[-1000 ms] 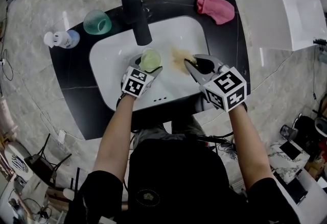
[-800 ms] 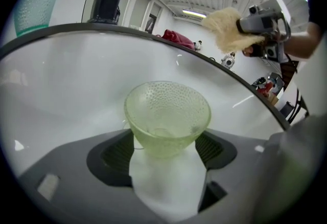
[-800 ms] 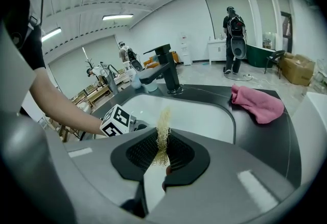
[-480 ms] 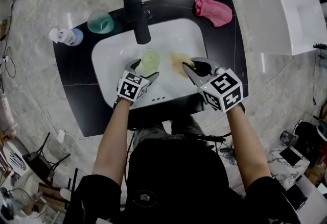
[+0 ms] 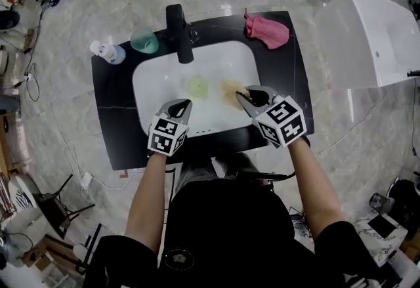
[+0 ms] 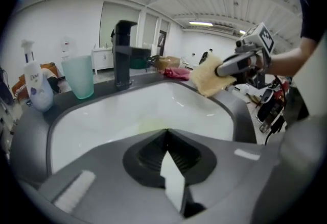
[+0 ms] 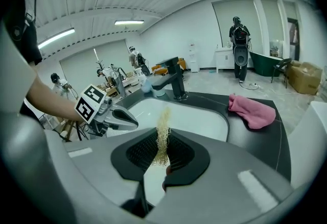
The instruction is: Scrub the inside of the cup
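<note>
Lying in the white sink [image 5: 156, 80], the pale green cup [image 5: 197, 86] sits free ahead of the left gripper [image 5: 183, 105], whose jaws have just closed on nothing; the right gripper [image 5: 245, 95] pinches a yellow fibrous scrubber [image 5: 230, 88].

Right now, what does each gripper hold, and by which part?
The right gripper clamps the tan scrubber by its near edge. The left gripper has just been closing its jaws, with nothing between them.

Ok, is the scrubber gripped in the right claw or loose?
Gripped: the right claw is shut on the tan scrubber, its fibres sticking out past the jaws, above the sink.
</note>
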`<state>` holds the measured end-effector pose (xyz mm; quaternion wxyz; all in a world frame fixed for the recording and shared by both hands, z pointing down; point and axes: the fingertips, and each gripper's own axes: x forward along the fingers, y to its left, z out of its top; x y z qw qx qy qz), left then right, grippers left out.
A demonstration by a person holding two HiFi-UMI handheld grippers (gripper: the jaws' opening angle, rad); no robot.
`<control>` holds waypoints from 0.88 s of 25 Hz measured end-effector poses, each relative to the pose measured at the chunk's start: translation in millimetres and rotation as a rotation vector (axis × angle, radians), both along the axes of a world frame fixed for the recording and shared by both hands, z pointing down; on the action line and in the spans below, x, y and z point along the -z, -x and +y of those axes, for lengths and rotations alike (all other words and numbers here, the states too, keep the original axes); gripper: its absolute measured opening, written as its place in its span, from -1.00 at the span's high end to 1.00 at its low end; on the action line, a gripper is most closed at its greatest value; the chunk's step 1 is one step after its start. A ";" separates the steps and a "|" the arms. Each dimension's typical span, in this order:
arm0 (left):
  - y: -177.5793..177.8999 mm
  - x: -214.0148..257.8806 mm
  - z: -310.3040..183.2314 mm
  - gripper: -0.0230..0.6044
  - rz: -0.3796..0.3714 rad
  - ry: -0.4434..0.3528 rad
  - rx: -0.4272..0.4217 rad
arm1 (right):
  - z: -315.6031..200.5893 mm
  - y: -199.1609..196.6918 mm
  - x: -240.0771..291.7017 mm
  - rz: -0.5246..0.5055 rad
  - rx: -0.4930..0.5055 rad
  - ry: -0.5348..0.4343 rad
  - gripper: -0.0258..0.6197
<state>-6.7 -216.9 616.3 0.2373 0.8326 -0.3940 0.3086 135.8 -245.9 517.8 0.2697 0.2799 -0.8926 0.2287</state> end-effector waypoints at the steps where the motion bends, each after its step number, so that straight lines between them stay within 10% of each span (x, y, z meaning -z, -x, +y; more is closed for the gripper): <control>1: -1.0 9.2 5.0 0.93 0.008 -0.008 0.017 | 2.8 -2.8 0.8 -0.002 0.008 -0.002 0.79; 12: 15.9 60.0 92.1 0.93 0.054 -0.056 0.155 | 47.1 -4.3 -4.5 -0.007 0.064 -0.011 0.79; 22: -4.7 69.1 151.6 0.93 -0.007 -0.113 -0.067 | 99.1 5.5 12.6 0.007 -0.023 -0.066 0.79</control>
